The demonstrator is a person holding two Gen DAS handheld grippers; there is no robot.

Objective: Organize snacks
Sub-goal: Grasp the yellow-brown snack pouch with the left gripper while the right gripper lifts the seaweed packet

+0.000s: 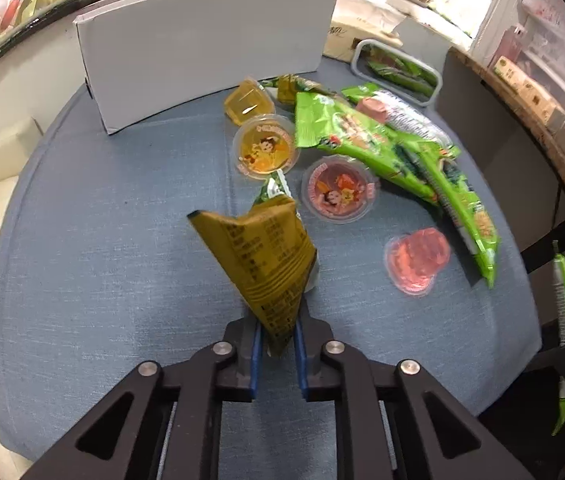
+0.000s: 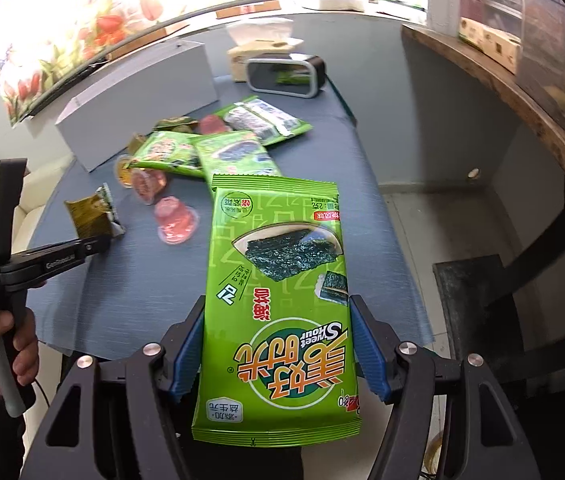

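Note:
My left gripper (image 1: 278,320) is shut on the lower corner of a small olive-yellow snack packet (image 1: 260,252), which stands up from the jaws above the blue tablecloth (image 1: 102,240). The right wrist view shows the same packet (image 2: 90,212) in the left gripper (image 2: 100,242). My right gripper (image 2: 277,312) is shut on a large green seaweed bag (image 2: 278,272), pads against its two long edges, held over the table's near right edge. More green seaweed bags (image 1: 362,132) lie piled behind, among several jelly cups: orange (image 1: 265,148), red (image 1: 340,192) and pink (image 1: 418,260).
A long grey box (image 1: 202,52) stands at the back of the table. A grey-rimmed bin (image 1: 398,68) holding green packs sits at the back right, by a tissue box (image 2: 258,48). A wooden shelf (image 2: 482,68) runs along the right. A hand (image 2: 2,344) grips the left tool.

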